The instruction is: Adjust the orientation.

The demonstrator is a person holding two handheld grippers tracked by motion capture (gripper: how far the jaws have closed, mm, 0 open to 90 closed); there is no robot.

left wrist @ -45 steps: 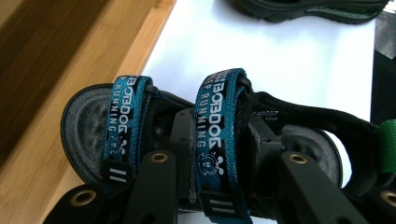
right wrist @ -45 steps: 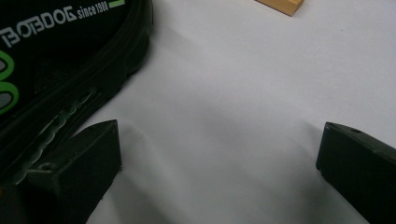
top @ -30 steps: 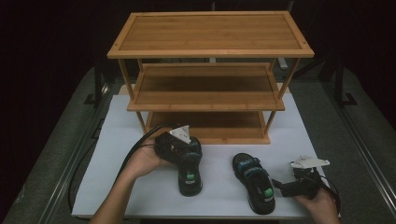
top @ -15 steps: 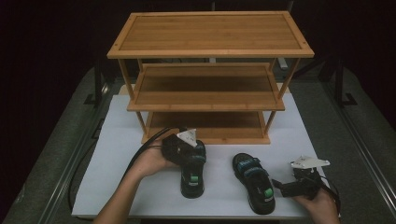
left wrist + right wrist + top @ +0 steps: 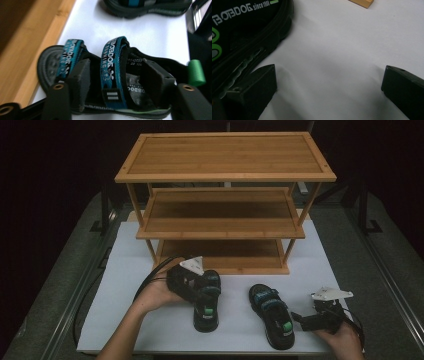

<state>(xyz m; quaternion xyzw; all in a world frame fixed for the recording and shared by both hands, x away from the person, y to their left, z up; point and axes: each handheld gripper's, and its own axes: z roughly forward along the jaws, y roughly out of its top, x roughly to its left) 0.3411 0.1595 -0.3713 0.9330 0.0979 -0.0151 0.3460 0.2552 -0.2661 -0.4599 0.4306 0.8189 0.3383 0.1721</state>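
Nearest the person, the right gripper (image 5: 300,317) rests on the white table (image 5: 125,320) with its jaws spread wide and nothing between them, just beside the heel of the right sandal (image 5: 272,315). A little farther in, the left gripper (image 5: 204,292) has just been opening, its jaws now apart on either side of the middle strap of the left sandal (image 5: 112,82), pads off it. That sandal lies flat on the table just in front of the wooden shoe rack (image 5: 225,210).

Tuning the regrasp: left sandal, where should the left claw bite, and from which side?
Grip the left sandal at its middle teal strap, coming from above. The left claw has just opened and its fingers already straddle that strap, one on each side. The strap arches clear of the footbed, so closing across it looks likely to hold.
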